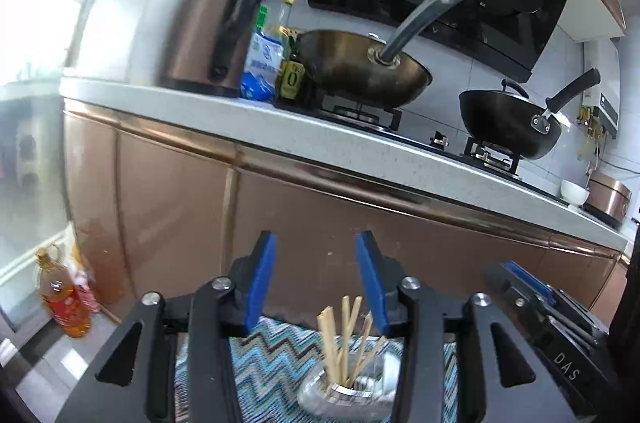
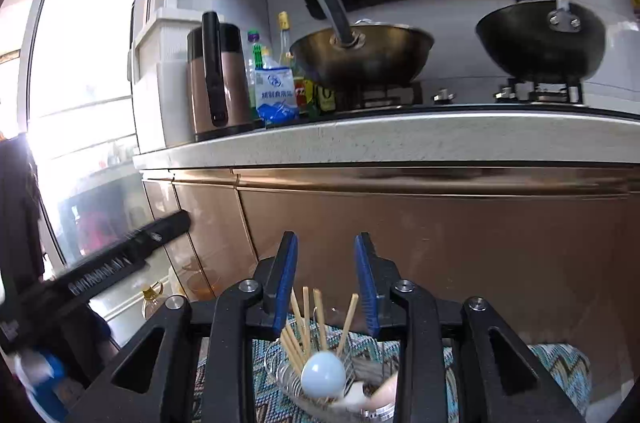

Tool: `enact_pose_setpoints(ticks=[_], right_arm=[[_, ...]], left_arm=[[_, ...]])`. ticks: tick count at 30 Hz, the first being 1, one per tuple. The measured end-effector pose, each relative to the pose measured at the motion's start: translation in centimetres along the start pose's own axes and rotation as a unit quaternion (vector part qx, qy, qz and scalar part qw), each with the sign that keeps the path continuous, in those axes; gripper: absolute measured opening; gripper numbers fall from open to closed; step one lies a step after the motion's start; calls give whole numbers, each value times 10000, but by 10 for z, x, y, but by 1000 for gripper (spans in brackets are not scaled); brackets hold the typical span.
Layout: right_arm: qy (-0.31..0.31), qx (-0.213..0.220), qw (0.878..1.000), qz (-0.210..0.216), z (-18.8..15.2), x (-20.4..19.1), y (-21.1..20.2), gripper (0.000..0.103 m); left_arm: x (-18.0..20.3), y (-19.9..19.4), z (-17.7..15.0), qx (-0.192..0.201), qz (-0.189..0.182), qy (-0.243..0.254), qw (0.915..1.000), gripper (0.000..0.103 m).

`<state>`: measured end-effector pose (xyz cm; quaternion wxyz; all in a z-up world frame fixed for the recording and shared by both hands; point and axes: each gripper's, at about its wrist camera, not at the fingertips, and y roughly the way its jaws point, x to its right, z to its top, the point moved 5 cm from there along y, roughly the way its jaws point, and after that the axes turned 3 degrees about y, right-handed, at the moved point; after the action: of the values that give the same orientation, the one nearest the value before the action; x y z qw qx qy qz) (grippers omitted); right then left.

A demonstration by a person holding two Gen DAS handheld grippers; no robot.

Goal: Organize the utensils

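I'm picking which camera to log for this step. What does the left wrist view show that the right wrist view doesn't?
Only the left wrist view shows the white bowl and the copper cooker at the far end of the counter, plus the orange oil bottle on the floor. Only the right wrist view shows the pale blue round object in the holder. Both show the chopsticks standing in the utensil holder on the zigzag cloth, two woks and the brown kettle. Left gripper and right gripper are open.

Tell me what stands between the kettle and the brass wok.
Between kettle and wok stand a salt bag and several bottles, clearest in the right wrist view.
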<state>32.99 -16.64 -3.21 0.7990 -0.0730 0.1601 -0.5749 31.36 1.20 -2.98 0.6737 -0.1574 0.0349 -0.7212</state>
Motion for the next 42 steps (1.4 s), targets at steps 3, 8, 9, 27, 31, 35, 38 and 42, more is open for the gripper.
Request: enact_pose_setpoints(ticks=[3, 8, 9, 27, 31, 35, 38, 42], right_arm=[[23, 11, 10000, -88, -6, -5, -23, 37], [10, 31, 9999, -132, -12, -20, -61, 44], [5, 49, 9999, -135, -12, -22, -67, 45], [-346, 204, 9983, -429, -23, -64, -160, 71], [-366, 222, 9970, -650, -30, -59, -174, 80], [-422, 253, 9942, -955, -35, -51, -188, 93], [-505, 335, 9904, -1240, -39, -43, -204, 101], [-542, 322, 9868, -1490, -48, -35, -216, 103]], left_arm=[[-9, -26, 5, -22, 97, 3, 10000, 48], [-16, -76, 12, 83, 325, 301, 9990, 51], [-16, -84, 13, 109, 350, 346, 9987, 51], [-26, -196, 20, 477, 561, 860, 9936, 65], [-26, -202, 14, 442, 590, 941, 9928, 66], [-26, -203, 4, 347, 592, 1010, 9925, 66], [-25, -205, -3, 324, 592, 1025, 9924, 66], [-17, -210, -13, 438, 622, 1177, 9901, 67]])
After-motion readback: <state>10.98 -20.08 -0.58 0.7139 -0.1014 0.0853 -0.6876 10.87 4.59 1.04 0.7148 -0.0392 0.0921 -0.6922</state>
